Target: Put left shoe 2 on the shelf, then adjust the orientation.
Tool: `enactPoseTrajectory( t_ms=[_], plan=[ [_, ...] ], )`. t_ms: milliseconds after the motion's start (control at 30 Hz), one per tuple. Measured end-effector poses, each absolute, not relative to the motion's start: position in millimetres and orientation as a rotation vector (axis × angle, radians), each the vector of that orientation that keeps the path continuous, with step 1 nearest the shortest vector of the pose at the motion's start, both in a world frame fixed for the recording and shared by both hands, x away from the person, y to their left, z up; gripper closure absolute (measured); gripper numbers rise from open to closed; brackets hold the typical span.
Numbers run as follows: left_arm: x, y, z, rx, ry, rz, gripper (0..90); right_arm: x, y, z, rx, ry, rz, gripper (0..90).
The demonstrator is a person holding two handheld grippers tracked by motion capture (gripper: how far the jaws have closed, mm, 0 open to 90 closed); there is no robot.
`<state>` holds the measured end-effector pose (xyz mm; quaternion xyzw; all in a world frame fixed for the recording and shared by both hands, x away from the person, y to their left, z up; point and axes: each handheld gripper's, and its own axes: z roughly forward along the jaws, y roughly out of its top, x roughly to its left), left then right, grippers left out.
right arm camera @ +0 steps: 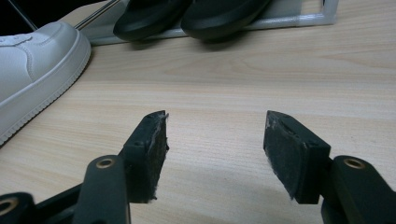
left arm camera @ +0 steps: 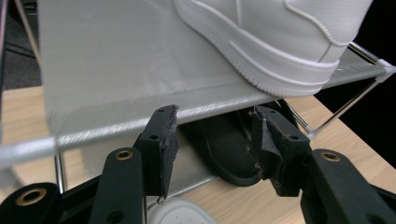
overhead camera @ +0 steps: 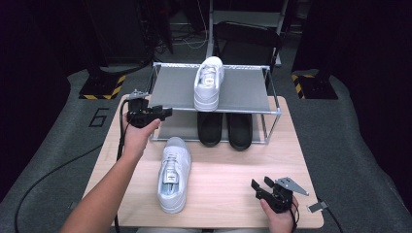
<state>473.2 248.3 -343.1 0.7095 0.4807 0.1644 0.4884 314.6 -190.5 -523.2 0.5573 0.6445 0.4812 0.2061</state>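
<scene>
Left gripper and right gripper: fingers apart, empty.

sneaker on rack top shelf | slippers beneath | second sneaker on table before rack

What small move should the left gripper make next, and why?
Probably lower the left gripper, jaws open and empty, toward the white leather sneaker on the wooden table. Its mate already stands on the grey metal shoe rack, with room beside it.
</scene>
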Motion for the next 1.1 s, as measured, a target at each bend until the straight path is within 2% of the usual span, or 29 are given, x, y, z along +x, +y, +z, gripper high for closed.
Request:
enactPoseTrajectory(
  t_ms=[467, 600, 900, 1100],
  plan=[
    [442.2, 262.7, -363.1, 1.715, 1.169, 0.451, 49.3, 319.4, -170.5, -514.7, 1.497, 1.849, 1.323, 38.7],
    [434.3, 266.6, -371.6, 1.718, 1.154, 0.444, 49.4, 319.7, -163.4, -512.7, 1.483, 1.871, 1.336, 41.8],
    [419.6, 279.3, -398.4, 1.7, 1.174, 0.415, 49.3, 321.9, -133.4, -508.2, 1.443, 1.921, 1.359, 41.0],
    [409.6, 286.6, -413.4, 1.707, 1.184, 0.413, 49.4, 322.0, -113.3, -505.6, 1.385, 1.999, 1.383, 50.8]
  ],
)
